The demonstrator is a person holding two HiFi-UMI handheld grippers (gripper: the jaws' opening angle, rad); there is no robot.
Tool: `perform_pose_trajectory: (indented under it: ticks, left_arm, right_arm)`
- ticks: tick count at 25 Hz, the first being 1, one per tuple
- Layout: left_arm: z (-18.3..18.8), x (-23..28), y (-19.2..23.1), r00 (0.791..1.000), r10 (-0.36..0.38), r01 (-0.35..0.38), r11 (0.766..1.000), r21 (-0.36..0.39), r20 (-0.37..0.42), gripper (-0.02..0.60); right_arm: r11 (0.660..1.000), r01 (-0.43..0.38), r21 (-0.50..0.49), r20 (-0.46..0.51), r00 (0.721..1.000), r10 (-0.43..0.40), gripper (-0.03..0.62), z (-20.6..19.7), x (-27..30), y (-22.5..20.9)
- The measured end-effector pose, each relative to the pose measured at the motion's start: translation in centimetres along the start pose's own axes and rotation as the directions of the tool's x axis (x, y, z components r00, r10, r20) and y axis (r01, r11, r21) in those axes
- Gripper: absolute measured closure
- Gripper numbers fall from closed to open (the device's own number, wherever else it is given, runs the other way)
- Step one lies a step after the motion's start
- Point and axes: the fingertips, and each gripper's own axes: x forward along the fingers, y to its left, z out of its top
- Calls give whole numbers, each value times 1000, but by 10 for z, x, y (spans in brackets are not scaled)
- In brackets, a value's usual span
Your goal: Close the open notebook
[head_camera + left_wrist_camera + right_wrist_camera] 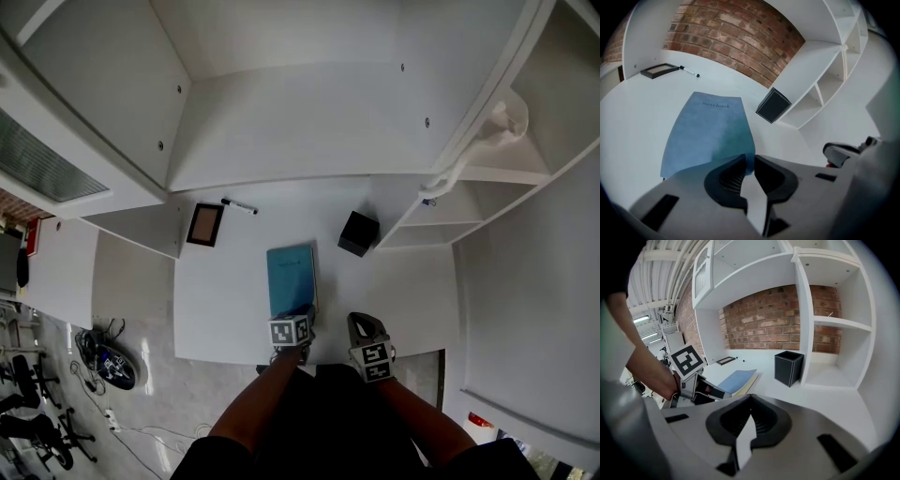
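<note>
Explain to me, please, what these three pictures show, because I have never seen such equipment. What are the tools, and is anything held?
There is no robot: a person holds a two-jaw hand tool, a gripper, in each hand. One picture comes from a camera on the person's head, looking down. The other two come from cameras riding on the grippers. On the white desk lie a blue notebook, which is closed, a black box, a small picture frame and a marker. The left gripper is at the notebook's near edge, jaws slightly apart, gripping nothing. The right gripper is shut and empty.
</note>
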Motion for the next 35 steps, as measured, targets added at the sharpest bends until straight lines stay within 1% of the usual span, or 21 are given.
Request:
perform_pose_trajectory:
  ticks: [2,3,6,9,12,13,15,17,19,21,23,25,27,29,30,32,34,35]
  left_arm:
    - [-3,6,1,999,26,-24,998,57,-28,529]
    - [-4,9,1,999,36,-33,997,73,-40,529]
    - [-7,17,3,997,51,-46,996,75,-65,518]
    - [-8,19,2,995,59,-51,993,104,-81,509]
    - [-9,19,-5,996,34,-23,990,142,-76,480]
    - [-10,19,-9,997,20,-7,986,165,-79,459]
    - [-14,20,-20,996,-8,30,972,232,-94,409]
    - [-18,18,-28,994,-23,54,954,295,-107,388]
    - [-19,12,-33,995,-31,61,942,330,-95,383]
    - [-13,-1,-40,997,-50,69,937,344,-63,383]
    - [-4,-21,-47,997,-81,81,937,339,-14,383]
    - [6,-43,-51,991,-116,92,944,317,59,383]
    - [21,-72,-55,976,-145,94,954,286,162,383]
    - [38,-110,-58,948,-152,77,962,262,278,389]
    - [46,-129,-59,931,-150,67,966,249,333,416]
    - [59,-168,-61,891,-156,71,975,209,426,441]
    - [72,-207,-63,842,-160,87,983,164,514,461]
    - [78,-225,-63,817,-154,82,985,151,556,489]
  right_arm:
    - [999,6,-33,-1,1000,-6,594,-1,-1,-2]
    - [999,7,-43,0,1000,-7,594,-1,-2,-2]
    - [999,16,-36,-5,1000,-17,594,-6,-6,-7]
    - [999,38,-9,-16,999,-38,594,-13,-10,-14]
    - [999,40,11,-16,999,-40,594,-15,-12,-16]
    - [999,37,14,-12,999,-36,594,-15,-12,-15]
    - [999,29,18,-1,1000,-29,594,-13,-13,-14]
    - [999,20,25,11,1000,-20,594,-9,-14,-12]
    - [999,8,40,35,999,-9,594,-1,-16,-10]
    - [998,4,57,72,997,-8,594,11,-20,-10]
    - [998,1,70,107,994,-8,594,25,-27,-10]
    - [997,-18,74,126,992,8,594,39,-35,-8]
    - [996,-35,81,131,991,25,594,52,-42,-6]
    - [994,-51,95,135,990,38,594,64,-48,-5]
    - [992,-71,108,146,988,55,594,72,-52,-4]
    - [984,-122,133,183,978,97,594,90,-60,3]
    - [981,-147,129,222,968,116,594,111,-68,8]
    - [982,-148,116,234,965,118,594,121,-72,10]
